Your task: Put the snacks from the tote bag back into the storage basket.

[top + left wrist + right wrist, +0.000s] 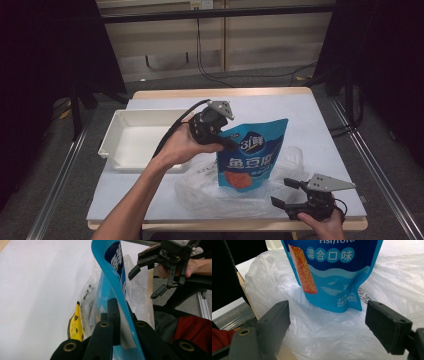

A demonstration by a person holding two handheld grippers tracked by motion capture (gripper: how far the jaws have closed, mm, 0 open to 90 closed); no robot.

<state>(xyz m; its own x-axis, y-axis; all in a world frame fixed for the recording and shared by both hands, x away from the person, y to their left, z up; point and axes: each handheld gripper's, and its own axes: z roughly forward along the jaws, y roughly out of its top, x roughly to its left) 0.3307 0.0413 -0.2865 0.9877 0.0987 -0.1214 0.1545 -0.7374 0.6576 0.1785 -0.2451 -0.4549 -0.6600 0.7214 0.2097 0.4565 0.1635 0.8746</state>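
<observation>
A blue snack pouch (252,152) with white lettering stands upright over a crumpled clear plastic bag (210,192) on the table. My left gripper (231,143) is shut on the pouch's upper left edge; in the left gripper view the blue pouch (113,282) curves up from between the jaws. My right gripper (286,192) is open near the front right edge, just short of the plastic bag. In the right gripper view the pouch (332,272) rests on the plastic bag (322,332), a little beyond the spread fingers (274,322).
A white tray (111,145) sits at the left of the table, behind my left forearm. The table's front edge (225,224) is close to my right gripper. Cables lie on the floor beyond the table.
</observation>
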